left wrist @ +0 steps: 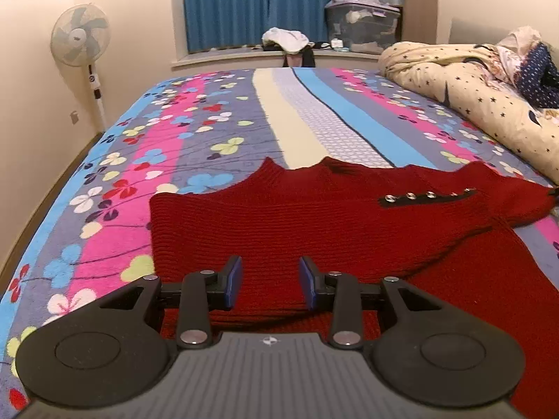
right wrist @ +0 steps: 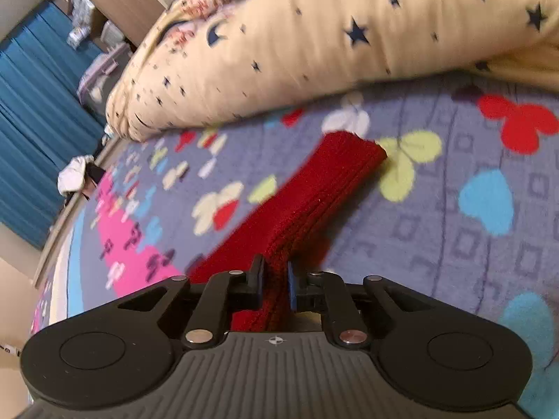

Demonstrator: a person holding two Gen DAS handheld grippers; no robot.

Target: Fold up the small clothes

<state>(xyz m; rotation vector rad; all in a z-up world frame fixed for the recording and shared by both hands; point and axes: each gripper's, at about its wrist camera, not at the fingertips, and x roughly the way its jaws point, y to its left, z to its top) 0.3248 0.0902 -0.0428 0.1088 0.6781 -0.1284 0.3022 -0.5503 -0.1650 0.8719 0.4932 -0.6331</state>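
Note:
A small red knitted sweater lies spread on the bed, with a black strip of metal snaps near its right shoulder. My left gripper is open just above the sweater's near part, with nothing between its blue pads. My right gripper is shut on the sweater's red sleeve, which stretches away from the fingers to its ribbed cuff lying on the bedspread.
The bedspread is striped and flowered. A rolled cream star-print quilt lies along the right side, close to the sleeve cuff in the right wrist view. A standing fan is by the left wall. Blue curtains and storage boxes are behind the bed.

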